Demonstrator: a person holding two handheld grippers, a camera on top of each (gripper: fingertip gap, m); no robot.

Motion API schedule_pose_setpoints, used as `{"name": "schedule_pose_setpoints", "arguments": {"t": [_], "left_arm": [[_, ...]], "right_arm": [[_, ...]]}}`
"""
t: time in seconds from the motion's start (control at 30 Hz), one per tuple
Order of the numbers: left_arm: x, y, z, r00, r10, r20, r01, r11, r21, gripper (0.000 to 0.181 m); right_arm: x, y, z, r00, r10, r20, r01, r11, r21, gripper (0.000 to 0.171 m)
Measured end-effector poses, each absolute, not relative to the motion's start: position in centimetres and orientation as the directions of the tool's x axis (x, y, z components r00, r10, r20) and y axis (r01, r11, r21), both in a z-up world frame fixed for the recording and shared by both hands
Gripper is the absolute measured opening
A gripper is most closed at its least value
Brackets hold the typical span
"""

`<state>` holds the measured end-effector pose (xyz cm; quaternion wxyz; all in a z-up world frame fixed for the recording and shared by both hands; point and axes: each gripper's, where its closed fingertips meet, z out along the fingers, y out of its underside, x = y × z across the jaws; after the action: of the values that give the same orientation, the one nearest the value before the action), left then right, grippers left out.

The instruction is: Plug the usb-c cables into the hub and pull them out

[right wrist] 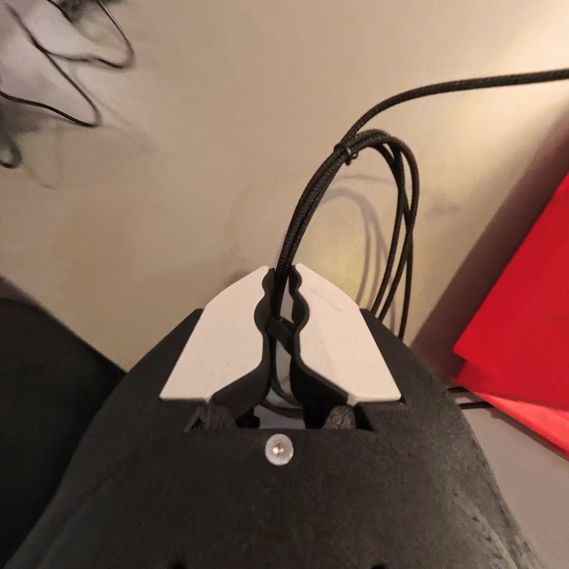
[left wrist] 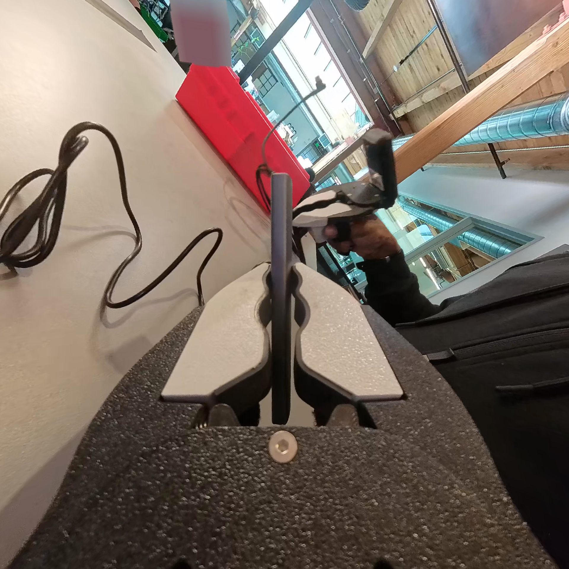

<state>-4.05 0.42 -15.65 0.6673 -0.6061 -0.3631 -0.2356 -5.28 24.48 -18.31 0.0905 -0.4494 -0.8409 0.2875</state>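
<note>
While the left gripper has its fingers clamped on the hub, the right gripper pinches a bundled braided cable; no plug looks seated yet.

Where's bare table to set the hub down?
Bare table lies between the loose black cable and the red bin. It is crowded by the bin, where the right tongs hold the braided cable bundle.

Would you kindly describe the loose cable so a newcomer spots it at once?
Start at the red box on the white table. Left of it, apart from both tools, lies a loose black cable, one end bunched in loops, the only one nobody holds.
</note>
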Motion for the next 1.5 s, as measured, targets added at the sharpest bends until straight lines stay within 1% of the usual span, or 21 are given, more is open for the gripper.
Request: {"name": "schedule_pose_setpoints", "arguments": {"t": [0.1,0.17,0.33,0.4,0.5,0.57,0.63,0.7,0.73,0.87,0.97,1.03,1.1,1.2,1.27,1.4,1.43,1.5], "left_arm": [[-4.2,0.4,-15.6,0.622,0.124,0.773,0.757,0.157,-0.635,0.010],[-4.3,0.4,-15.7,0.620,0.127,0.775,0.759,0.157,-0.633,0.010],[-4.2,0.5,-15.8,0.620,0.128,0.774,0.760,0.151,-0.633,0.010],[-4.2,0.5,-15.8,0.621,0.130,0.773,0.758,0.151,-0.634,0.010],[-4.2,0.5,-15.9,0.621,0.139,0.772,0.758,0.147,-0.636,0.010],[-4.2,0.5,-15.9,0.622,0.143,0.769,0.756,0.145,-0.639,0.010],[-4.2,0.5,-15.9,0.623,0.148,0.768,0.754,0.147,-0.640,0.010],[-4.3,0.5,-16.0,0.622,0.154,0.768,0.754,0.146,-0.640,0.009],[-4.3,0.6,-16.0,0.621,0.157,0.768,0.755,0.144,-0.640,0.010],[-4.4,0.5,-16.1,0.621,0.167,0.766,0.752,0.148,-0.642,0.009],[-4.5,0.4,-16.1,0.620,0.174,0.765,0.749,0.158,-0.643,0.010],[-4.5,0.4,-16.1,0.618,0.178,0.765,0.750,0.158,-0.642,0.010],[-4.6,0.5,-16.2,0.615,0.182,0.767,0.753,0.153,-0.640,0.010],[-4.6,0.7,-16.5,0.610,0.189,0.769,0.759,0.138,-0.636,0.010],[-4.6,0.8,-16.6,0.608,0.194,0.770,0.763,0.127,-0.634,0.010],[-4.6,0.9,-16.8,0.606,0.203,0.769,0.764,0.120,-0.634,0.010],[-4.6,0.8,-16.7,0.607,0.204,0.768,0.762,0.123,-0.636,0.010],[-4.6,0.7,-16.7,0.608,0.205,0.767,0.759,0.133,-0.637,0.010]], "right_arm": [[-5.1,24.7,-12.0,-0.621,0.774,-0.124,0.616,0.385,-0.687,0.008],[-5.1,25.8,-7.6,-0.648,0.758,-0.080,0.541,0.384,-0.748,0.008],[-5.6,30.7,0.9,-0.639,0.767,0.064,0.433,0.427,-0.794,0.007],[-6.1,33.0,3.4,-0.616,0.771,0.164,0.400,0.486,-0.777,0.007],[-7.3,37.0,6.0,-0.551,0.750,0.366,0.375,0.614,-0.695,0.007],[-8.1,39.8,6.8,-0.500,0.721,0.479,0.397,0.683,-0.614,0.007],[-9.0,43.0,6.8,-0.439,0.665,0.604,0.436,0.745,-0.504,0.006],[-9.8,44.6,6.1,-0.421,0.624,0.658,0.460,0.773,-0.438,0.006],[-10.2,44.6,5.3,-0.436,0.623,0.649,0.454,0.775,-0.439,0.006],[-11.5,42.9,-0.2,-0.504,0.684,0.528,0.427,0.728,-0.536,0.006],[-11.5,41.9,-6.0,-0.564,0.749,0.349,0.459,0.635,-0.621,0.006],[-11.2,42.0,-9.7,-0.591,0.760,0.271,0.493,0.606,-0.624,0.006],[-10.8,42.5,-13.0,-0.624,0.749,0.223,0.537,0.618,-0.574,0.007],[-10.4,43.5,-16.8,-0.673,0.714,0.193,0.585,0.674,-0.451,0.005],[-10.9,43.9,-18.4,-0.700,0.681,0.214,0.580,0.717,-0.386,0.005],[-11.5,45.0,-20.3,-0.695,0.690,0.202,0.636,0.722,-0.273,0.008],[-11.2,45.2,-20.7,-0.705,0.683,0.188,0.640,0.728,-0.246,0.011],[-10.6,45.6,-20.9,-0.727,0.664,0.175,0.632,0.747,-0.206,0.025]]}}
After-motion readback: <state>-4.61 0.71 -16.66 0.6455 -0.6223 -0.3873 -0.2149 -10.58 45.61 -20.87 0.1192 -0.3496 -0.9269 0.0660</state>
